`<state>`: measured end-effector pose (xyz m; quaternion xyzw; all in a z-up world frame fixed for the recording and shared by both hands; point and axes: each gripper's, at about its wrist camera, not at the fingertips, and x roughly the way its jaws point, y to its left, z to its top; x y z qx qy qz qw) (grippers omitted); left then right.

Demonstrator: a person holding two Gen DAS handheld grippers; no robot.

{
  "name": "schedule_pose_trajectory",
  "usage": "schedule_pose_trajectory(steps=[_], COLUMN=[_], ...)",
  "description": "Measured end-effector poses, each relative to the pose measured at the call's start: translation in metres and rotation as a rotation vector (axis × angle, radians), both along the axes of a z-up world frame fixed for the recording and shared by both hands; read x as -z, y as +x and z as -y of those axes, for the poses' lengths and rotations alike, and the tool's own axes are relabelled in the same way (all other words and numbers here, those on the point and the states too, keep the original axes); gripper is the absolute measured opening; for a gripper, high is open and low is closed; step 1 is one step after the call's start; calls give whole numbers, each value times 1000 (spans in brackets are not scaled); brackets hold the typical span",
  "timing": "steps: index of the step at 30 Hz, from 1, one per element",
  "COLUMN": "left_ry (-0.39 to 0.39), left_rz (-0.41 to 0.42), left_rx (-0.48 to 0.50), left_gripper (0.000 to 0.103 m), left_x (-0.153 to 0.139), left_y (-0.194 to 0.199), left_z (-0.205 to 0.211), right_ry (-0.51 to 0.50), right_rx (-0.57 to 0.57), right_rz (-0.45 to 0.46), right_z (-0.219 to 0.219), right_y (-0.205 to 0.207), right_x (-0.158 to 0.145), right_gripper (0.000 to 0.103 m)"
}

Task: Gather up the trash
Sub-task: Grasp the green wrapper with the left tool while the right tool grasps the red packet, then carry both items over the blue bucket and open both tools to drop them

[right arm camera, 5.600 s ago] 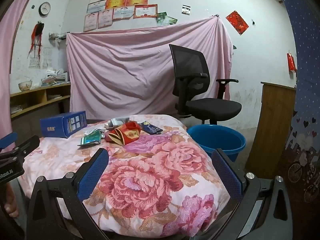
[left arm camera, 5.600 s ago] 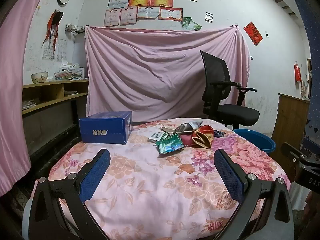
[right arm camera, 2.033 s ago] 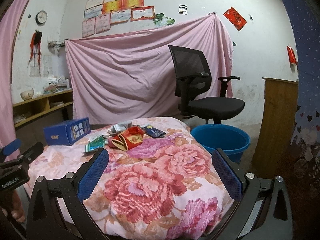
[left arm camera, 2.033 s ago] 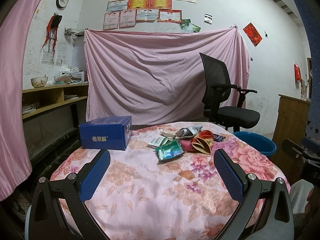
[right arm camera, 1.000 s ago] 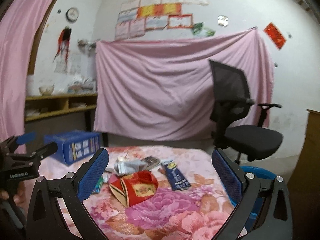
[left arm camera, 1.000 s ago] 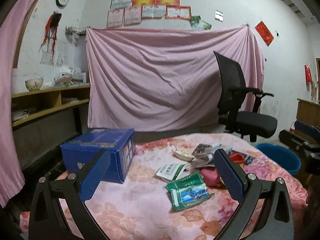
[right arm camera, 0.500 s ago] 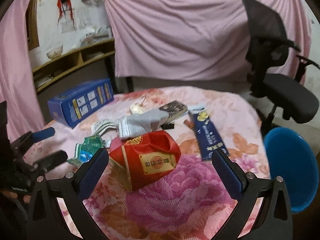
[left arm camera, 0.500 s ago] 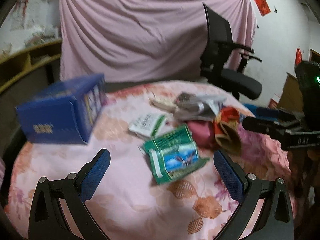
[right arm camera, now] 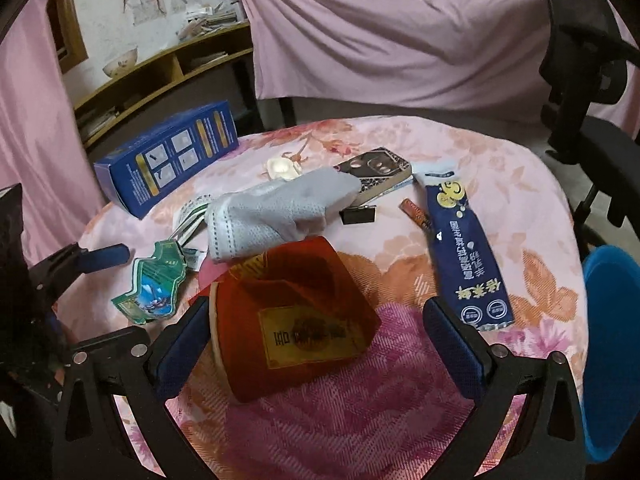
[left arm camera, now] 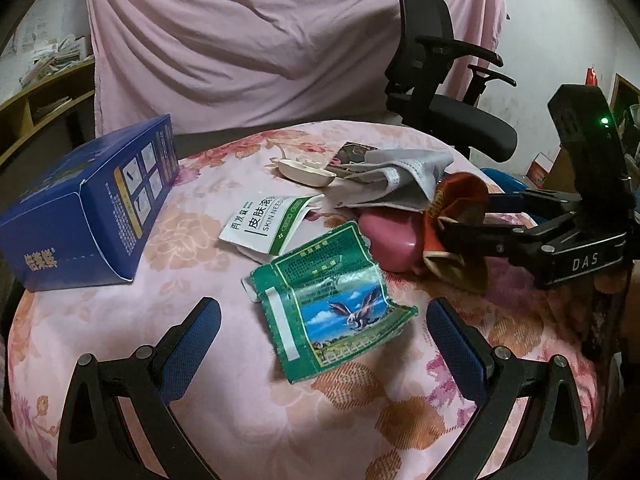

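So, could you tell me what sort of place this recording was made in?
Probably a lived-in room at home: a round table under a floral cloth, an office chair, and wooden shelves holding a bowl and papers.

Left gripper (left arm camera: 323, 344) and right gripper (right arm camera: 316, 338), each with jaws spread wide and nothing clamped between them; both held low, angled downward and converging from opposite sides.

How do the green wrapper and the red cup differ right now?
The green wrapper is a flat, torn, crinkled sachet with a bird picture; the red cup is a bulky paper cup, crushed and lying on its side. The green wrapper lies ahead of the open left gripper; the red cup sits between the fingers of the open right gripper. Both rest on the floral cloth, ungripped.
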<state>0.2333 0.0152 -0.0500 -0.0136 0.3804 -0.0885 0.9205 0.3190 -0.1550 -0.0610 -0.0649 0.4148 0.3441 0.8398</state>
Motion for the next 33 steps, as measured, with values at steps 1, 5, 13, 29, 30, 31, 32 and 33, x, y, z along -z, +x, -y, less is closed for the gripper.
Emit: schedule_pose_trajectory(steps=[1, 5, 13, 29, 30, 31, 32, 33], left_ry=[0, 8, -22, -69, -68, -69, -73, -78], left_rz=[-3, -36, -47, 85, 112, 142, 168, 202], left_rx=[-1, -10, -41, -145, -149, -151, -153, -153], left_gripper=[96, 82, 66, 58, 58, 58, 58, 58], left_x=[0, 4, 3, -15, -20, -27, -33, -41], left_y=[1, 8, 9, -27, -29, -30, -31, -31], left_z=[0, 1, -3, 3, 5, 9, 12, 16], right_ry=[7, 31, 23, 166, 186, 219, 254, 277], right_rx=[2, 9, 26, 33, 41, 55, 72, 84], right_rz=[0, -3, 14, 31, 44, 64, 84, 100], right_z=[2, 7, 12, 40, 43, 48, 54, 58], right_y=[0, -1, -11, -35, -37, -38, -40, -41], right_x=[-1, -2, -5, -20, -22, -26, -31, -34], right_gripper=[97, 81, 74, 74, 74, 74, 74, 74])
